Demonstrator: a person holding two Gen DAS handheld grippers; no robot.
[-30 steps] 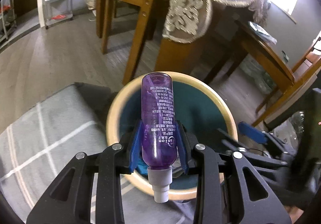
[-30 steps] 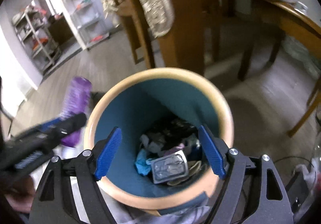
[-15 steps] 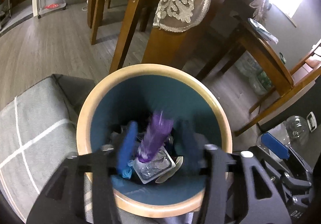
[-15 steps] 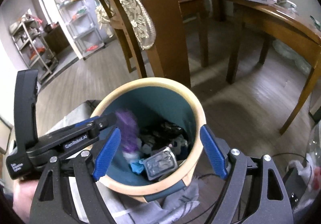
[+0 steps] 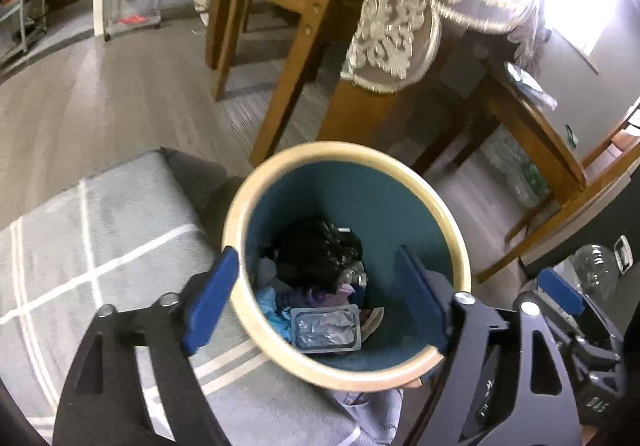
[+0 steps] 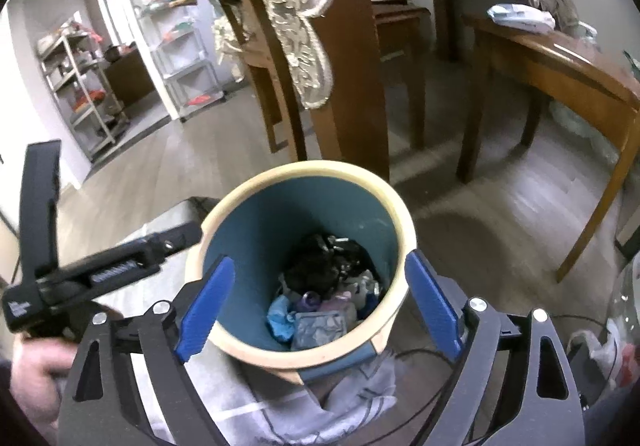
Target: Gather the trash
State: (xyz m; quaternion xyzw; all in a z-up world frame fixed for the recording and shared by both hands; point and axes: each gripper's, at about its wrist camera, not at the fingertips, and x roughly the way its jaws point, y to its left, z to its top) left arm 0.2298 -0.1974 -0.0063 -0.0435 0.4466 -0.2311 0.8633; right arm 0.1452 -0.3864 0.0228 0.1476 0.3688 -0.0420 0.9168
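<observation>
A round bin (image 5: 280, 170) with a tan rim and teal inside stands below both grippers; it also shows in the right wrist view (image 6: 304, 168). Inside lie a black crumpled bag (image 5: 316, 254), a clear plastic tray (image 5: 326, 332) and the purple bottle (image 5: 316, 296), partly hidden among the trash; the bottle also shows in the right wrist view (image 6: 312, 300). My left gripper (image 5: 316, 302) is open and empty over the bin's near rim. My right gripper (image 6: 316, 306) is open and empty, its fingers on either side of the bin.
A grey checked cushion (image 5: 100, 246) lies left of the bin. Wooden chair legs (image 5: 288, 58) and a table with a lace cloth (image 5: 400, 6) stand behind. A clear plastic bottle (image 5: 596, 270) lies at the right. Shelves (image 6: 80, 86) stand far left.
My left gripper opened and let go of the purple bottle, which dropped into the bin. The left gripper then pulled back and up. The right gripper stayed open over the bin.
</observation>
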